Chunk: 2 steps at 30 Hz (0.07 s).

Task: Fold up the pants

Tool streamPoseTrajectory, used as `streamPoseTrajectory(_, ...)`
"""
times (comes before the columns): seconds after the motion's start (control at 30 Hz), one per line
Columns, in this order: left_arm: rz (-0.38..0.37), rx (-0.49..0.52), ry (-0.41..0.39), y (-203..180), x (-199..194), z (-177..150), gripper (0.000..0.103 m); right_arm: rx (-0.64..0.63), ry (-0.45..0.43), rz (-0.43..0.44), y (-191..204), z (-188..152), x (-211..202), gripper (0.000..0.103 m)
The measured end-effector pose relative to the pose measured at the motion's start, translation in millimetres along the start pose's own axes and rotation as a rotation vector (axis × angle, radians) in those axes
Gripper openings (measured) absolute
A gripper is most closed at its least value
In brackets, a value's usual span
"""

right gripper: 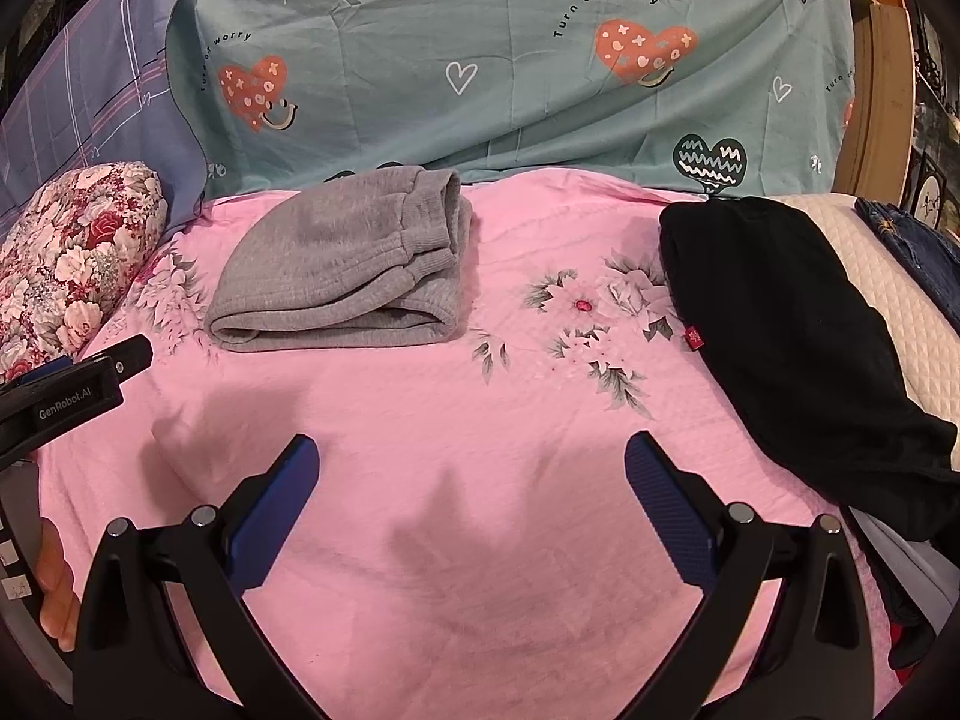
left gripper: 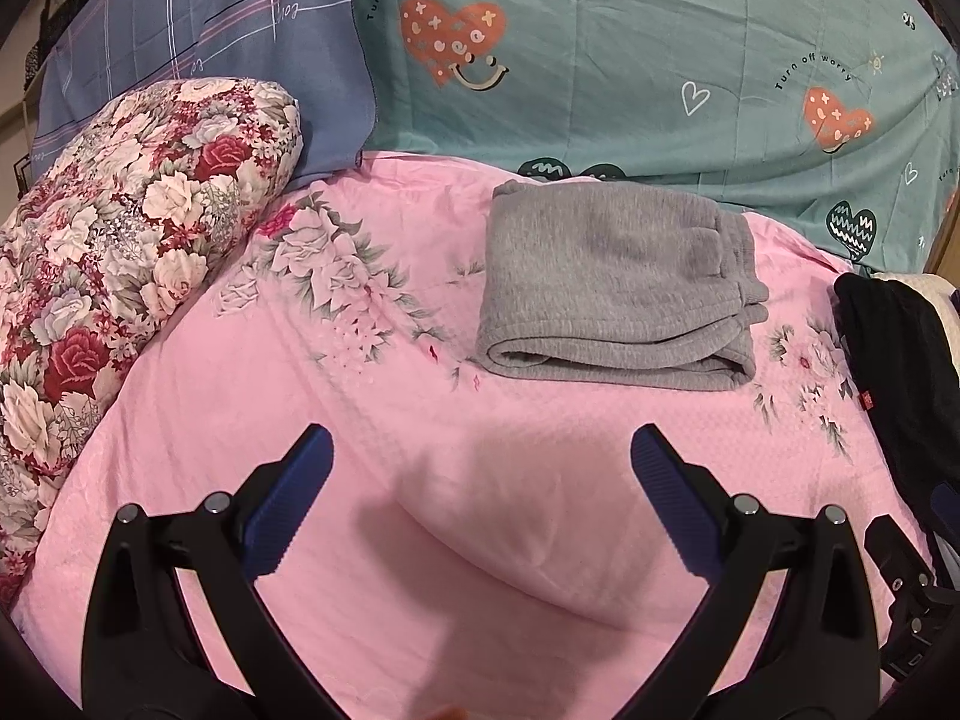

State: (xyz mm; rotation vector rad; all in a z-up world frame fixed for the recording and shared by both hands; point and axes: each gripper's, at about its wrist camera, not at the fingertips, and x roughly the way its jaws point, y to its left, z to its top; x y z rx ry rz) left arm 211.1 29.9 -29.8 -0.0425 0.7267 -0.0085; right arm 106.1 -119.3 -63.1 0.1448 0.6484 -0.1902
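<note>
Grey sweatpants [left gripper: 618, 285] lie folded into a compact stack on the pink floral bedspread [left gripper: 372, 396], far from both grippers; they also show in the right wrist view [right gripper: 342, 264] at upper left. Black pants [right gripper: 780, 324] with a small red tag lie unfolded at the right; their edge shows in the left wrist view [left gripper: 900, 348]. My left gripper [left gripper: 480, 450] is open and empty above the bedspread. My right gripper [right gripper: 471, 459] is open and empty above the bedspread [right gripper: 480, 396]. The left gripper's body [right gripper: 72, 390] shows at the right view's left edge.
A red-and-white floral pillow [left gripper: 114, 276] lies at the left. A teal heart-print pillow [left gripper: 630, 60] and a blue plaid one [left gripper: 198, 18] stand along the back. A white quilted pad [right gripper: 888, 276] with blue jeans [right gripper: 912, 240] lies at the far right.
</note>
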Motion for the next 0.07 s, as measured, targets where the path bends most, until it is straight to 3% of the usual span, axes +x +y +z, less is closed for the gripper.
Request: streamPoseTrajectory(0.07,0.002,-0.006,0.002,0.9,0.4,-0.4,0.101,-0.001,0.004,-0.001,0.0,0.1,0.4,0.102)
